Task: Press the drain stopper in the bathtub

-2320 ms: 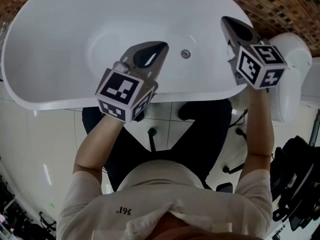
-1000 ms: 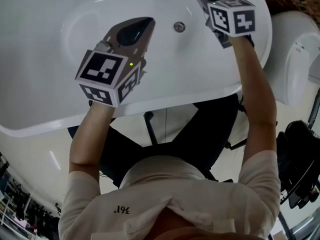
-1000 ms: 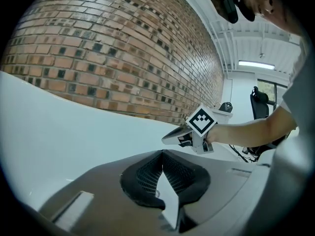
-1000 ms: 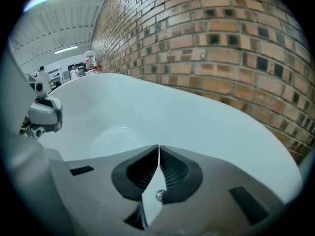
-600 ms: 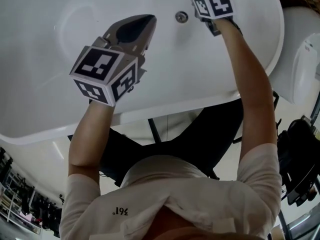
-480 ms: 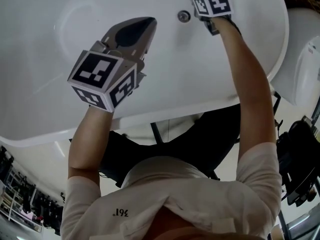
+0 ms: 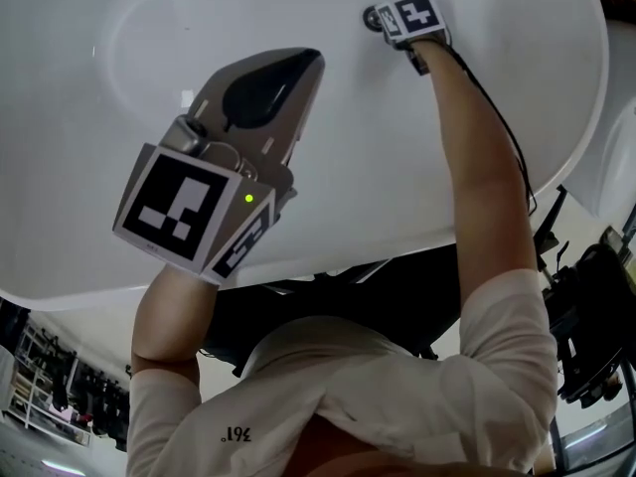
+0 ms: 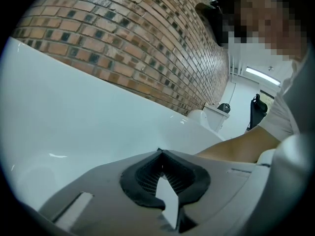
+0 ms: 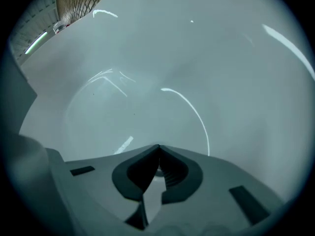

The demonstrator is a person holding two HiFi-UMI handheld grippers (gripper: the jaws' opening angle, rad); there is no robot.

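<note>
Head view: the left claw hovers over the glossy white oval bathtub, its tips together and nothing in them. Far across the basin, the right claw is down at the tub floor, right against the small round metal drain stopper. The marker cube covers part of the stopper, so actual contact can't be judged.

Left gripper view: the left claw is closed tip to tip and carries nothing. Beyond it are the white tub wall, a brown brick wall and the person's outstretched forearm.

Right gripper view: the right claw is pinched tight and empty, aimed straight at the curved tub floor. The stopper sits under the tips and can't be clearly made out here.
</note>
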